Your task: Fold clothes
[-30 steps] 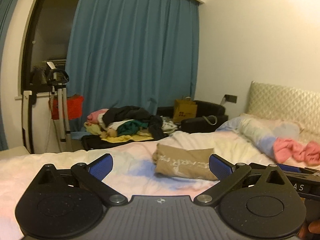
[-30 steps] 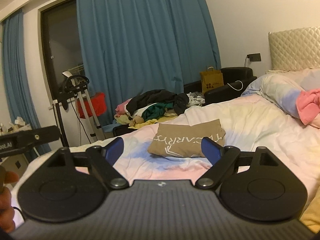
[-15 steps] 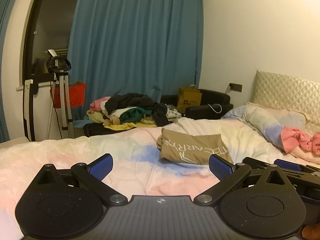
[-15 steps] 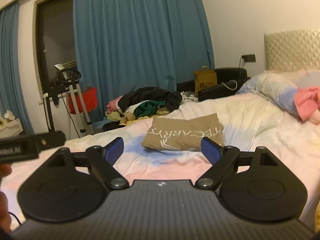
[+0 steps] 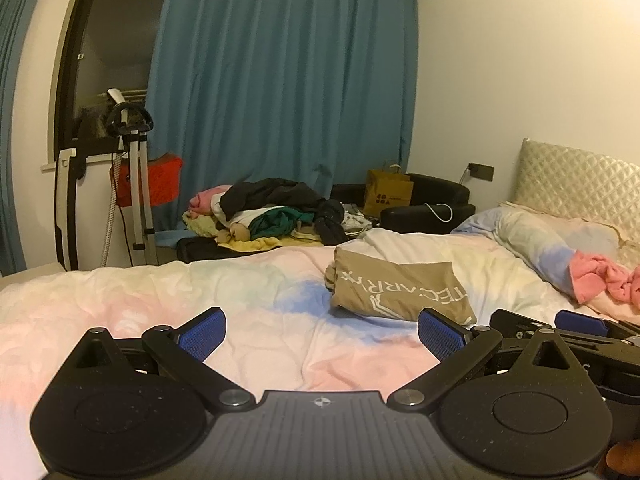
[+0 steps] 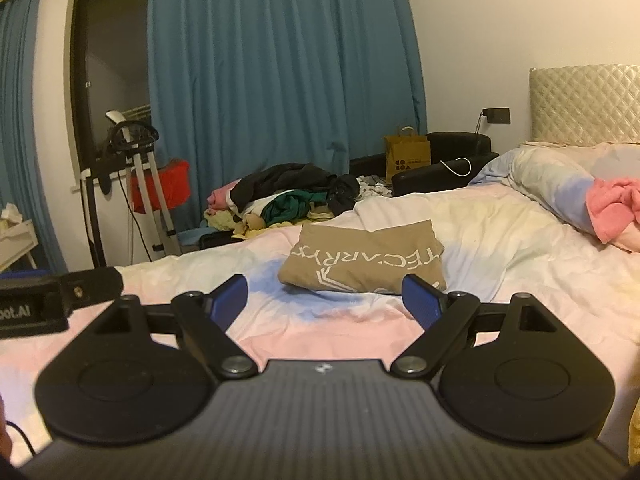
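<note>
**Folded tan garment on the bed, both sets of jaws spread and empty**

Where the pastel bedspread (image 5: 248, 300) turns from blue to pink, a tan garment (image 6: 364, 264) with white lettering lies folded into a flat, roughly square bundle, its printed side up. It rests on the bed (image 6: 520, 240) ahead of both tools, apart from either one. The right gripper (image 6: 324, 300) points at it from just short of its near edge, jaws released wide with only bedspread between them. The left gripper (image 5: 320, 338) sits to the left of the garment, jaws likewise spread and grasping nothing; the garment shows beyond its right finger. Toward the quilted headboard (image 5: 580, 184) a pink cloth (image 5: 600, 282) lies crumpled against a pillow (image 5: 540, 240). Past the far edge of the bed sits a heap of unfolded clothes (image 5: 272, 212), with a brown paper bag (image 5: 388, 196) on a black chair (image 5: 436, 200) beside it, and blue curtains (image 5: 280, 92) behind.
</note>
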`<action>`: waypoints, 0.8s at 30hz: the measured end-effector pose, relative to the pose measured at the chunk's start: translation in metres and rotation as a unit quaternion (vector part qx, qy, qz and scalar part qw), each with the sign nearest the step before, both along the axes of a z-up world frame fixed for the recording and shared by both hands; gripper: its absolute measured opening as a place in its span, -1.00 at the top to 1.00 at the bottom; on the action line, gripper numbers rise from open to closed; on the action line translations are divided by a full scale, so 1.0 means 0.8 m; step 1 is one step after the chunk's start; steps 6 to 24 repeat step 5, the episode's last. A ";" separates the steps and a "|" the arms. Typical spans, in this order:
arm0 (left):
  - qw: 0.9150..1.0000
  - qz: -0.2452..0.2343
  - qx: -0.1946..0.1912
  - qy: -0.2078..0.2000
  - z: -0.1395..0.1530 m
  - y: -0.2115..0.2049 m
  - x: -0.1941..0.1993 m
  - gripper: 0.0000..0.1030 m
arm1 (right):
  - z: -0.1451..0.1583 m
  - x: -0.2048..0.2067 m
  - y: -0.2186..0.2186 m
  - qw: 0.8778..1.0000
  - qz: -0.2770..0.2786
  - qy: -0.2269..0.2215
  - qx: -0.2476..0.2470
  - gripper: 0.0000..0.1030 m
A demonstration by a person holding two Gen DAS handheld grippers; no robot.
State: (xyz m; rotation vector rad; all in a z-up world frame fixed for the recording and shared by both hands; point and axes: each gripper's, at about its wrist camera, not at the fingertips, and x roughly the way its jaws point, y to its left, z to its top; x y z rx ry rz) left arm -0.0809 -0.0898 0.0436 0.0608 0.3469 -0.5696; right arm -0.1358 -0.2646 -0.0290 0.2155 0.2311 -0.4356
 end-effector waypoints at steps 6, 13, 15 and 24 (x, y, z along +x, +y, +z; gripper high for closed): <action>1.000 0.003 -0.001 0.005 0.000 0.004 0.000 -0.99 | 0.000 -0.003 -0.002 1.000 -0.001 -0.001 0.008 -0.66; 1.000 0.003 -0.001 0.005 0.000 0.004 0.000 -0.99 | 0.000 -0.003 -0.002 1.000 -0.001 -0.001 0.008 -0.66; 1.000 0.003 -0.001 0.005 0.000 0.004 0.000 -0.99 | 0.000 -0.003 -0.002 1.000 -0.001 -0.001 0.008 -0.66; 1.000 0.003 -0.001 0.005 0.000 0.004 0.000 -0.99 | 0.000 -0.003 -0.002 1.000 -0.001 -0.001 0.008 -0.66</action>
